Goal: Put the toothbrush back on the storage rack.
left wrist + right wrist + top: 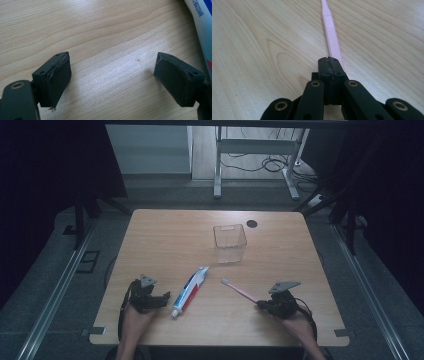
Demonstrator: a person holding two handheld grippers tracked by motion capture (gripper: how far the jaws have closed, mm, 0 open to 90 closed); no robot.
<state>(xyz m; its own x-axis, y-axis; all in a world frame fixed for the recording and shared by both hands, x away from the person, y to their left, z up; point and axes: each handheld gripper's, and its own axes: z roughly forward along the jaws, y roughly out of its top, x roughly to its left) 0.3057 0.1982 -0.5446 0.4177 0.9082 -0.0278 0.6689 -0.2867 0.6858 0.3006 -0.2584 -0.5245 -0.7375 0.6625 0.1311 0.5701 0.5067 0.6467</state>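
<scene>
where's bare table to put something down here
Widest bare patch: the table's far left, left of the cup. Also bare: right of the cup, and the near edge between the hands. Crowded: the near middle, with tube, toothbrush and both grippers.

Printing is carried on the toothpaste tube [190,291], which lies on the worktop [165,245] toward its near edge, left of the middle. In the high view red and blue bands are seen on the white tube, but no word can be made out. In the left gripper view blue characters are seen on the tube's edge at the upper right; they cannot be read.
</scene>
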